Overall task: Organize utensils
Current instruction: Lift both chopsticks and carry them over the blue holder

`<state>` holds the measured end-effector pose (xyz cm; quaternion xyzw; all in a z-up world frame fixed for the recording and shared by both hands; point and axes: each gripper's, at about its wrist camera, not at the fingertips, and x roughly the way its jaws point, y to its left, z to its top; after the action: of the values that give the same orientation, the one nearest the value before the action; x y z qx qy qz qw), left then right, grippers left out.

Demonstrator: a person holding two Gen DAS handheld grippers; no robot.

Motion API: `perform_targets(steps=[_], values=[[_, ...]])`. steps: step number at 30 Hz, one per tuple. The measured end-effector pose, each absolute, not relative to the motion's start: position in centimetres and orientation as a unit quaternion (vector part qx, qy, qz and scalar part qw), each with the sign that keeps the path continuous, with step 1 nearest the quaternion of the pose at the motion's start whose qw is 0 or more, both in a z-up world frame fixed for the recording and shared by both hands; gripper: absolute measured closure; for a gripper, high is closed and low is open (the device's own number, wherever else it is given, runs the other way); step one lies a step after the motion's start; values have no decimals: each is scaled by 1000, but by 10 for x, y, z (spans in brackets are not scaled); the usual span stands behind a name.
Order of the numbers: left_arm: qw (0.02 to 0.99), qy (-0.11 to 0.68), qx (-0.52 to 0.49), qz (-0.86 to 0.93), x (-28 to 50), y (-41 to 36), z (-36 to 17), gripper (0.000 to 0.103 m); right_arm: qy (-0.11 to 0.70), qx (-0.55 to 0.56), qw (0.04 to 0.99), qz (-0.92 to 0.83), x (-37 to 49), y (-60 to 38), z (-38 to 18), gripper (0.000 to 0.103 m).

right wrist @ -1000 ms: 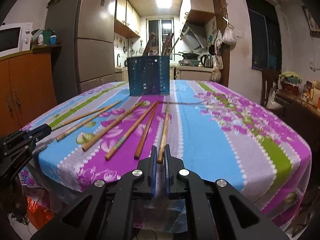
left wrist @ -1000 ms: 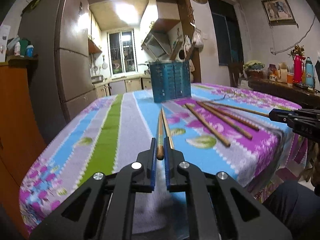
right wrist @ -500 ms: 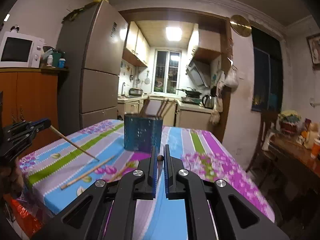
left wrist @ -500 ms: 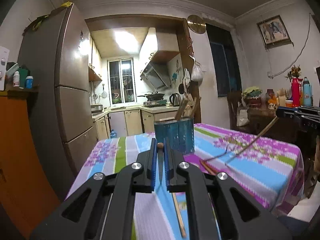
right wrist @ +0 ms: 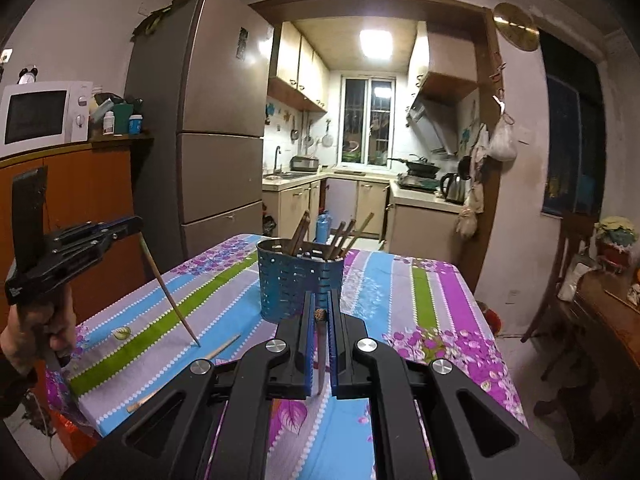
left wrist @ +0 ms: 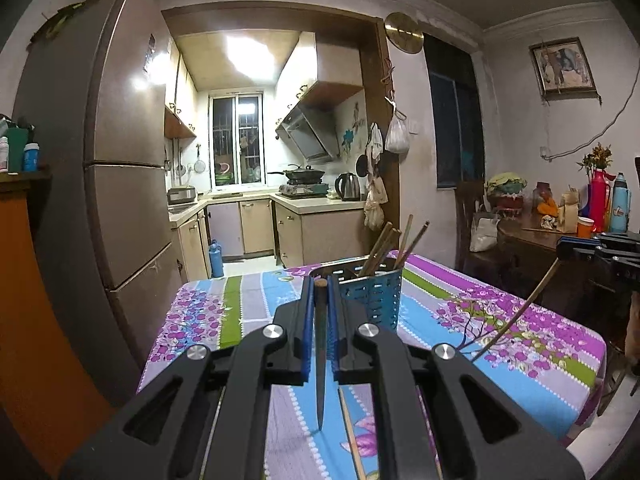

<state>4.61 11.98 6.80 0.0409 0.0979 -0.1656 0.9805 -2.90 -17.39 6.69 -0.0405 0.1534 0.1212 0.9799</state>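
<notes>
Left gripper [left wrist: 319, 300] is clamping one chopstick [left wrist: 320, 356] between its blue pads, jaws nearly together, butt end poking up at the fingertips and the thin tip hanging down over the tablecloth [left wrist: 520, 332]. Right gripper [right wrist: 319, 312] is pinching a second chopstick [right wrist: 321, 356] the same way, jaws nearly together, knobby end at the top, point dangling below the pads. Both sticks are hanging clear of the table, not touching it (each gripper also shows from the side in the other camera: left one at [right wrist: 120, 227], right one at [left wrist: 576, 246], stick slanting down from each).

Blue perforated utensil holder [right wrist: 298, 280] is standing upright on the table just ahead of both grippers, several chopsticks [right wrist: 348, 234] already leaning inside it. Loose chopsticks are lying flat on the cloth: one [right wrist: 224, 346] near the left stick's tip, another [right wrist: 140, 403] by the near table edge, one more [left wrist: 352, 436] under the left gripper. A hand [right wrist: 36, 340] is gripping the left tool's handle.
</notes>
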Motion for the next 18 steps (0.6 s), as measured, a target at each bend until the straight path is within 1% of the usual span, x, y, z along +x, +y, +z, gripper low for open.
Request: perform_targets(steps=[8,18], values=[[979,105,41,-172,65,112,93,98,157,-47,977,137,-4,-177,95,96],[980,95,26,-170,85,106,135,98,131,-41,980,145,13,-187,139,96]])
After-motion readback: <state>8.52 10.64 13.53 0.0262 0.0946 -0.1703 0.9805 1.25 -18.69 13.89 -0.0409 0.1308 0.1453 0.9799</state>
